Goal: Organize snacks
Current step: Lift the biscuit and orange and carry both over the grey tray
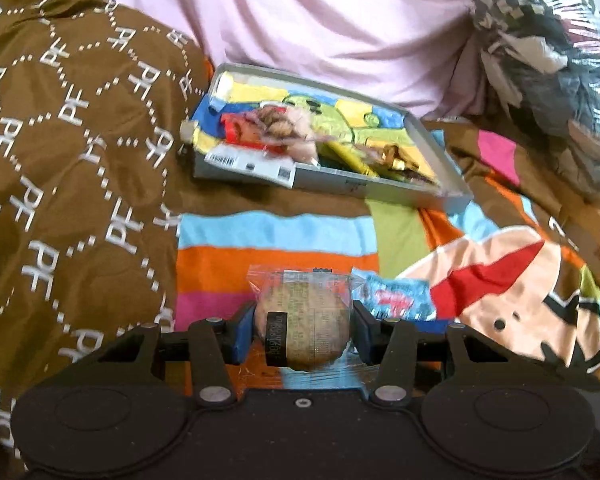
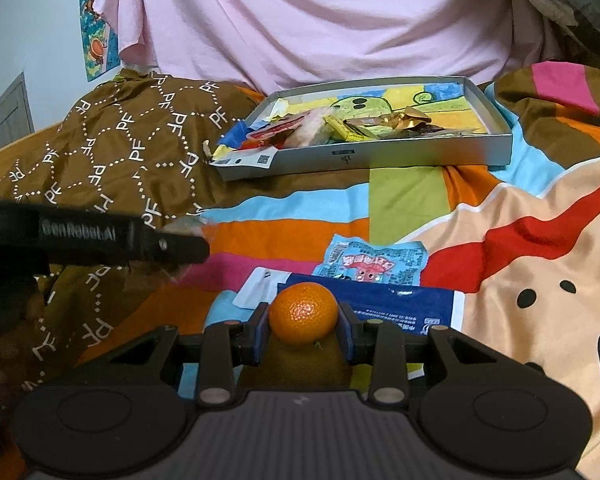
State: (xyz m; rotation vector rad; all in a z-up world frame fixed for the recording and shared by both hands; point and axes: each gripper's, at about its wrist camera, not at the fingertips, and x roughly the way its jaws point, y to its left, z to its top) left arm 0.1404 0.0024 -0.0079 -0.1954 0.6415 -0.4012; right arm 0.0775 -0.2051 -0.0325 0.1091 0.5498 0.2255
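Your left gripper clamps a wrapped bun; right gripper clamps an orange; tray ahead.

A bed spread with a striped cartoon blanket carries a shallow grey tray of snacks. Nearer than the tray lie a light-blue snack packet and a dark-blue packet. Left of the tray a brown patterned quilt is bunched.
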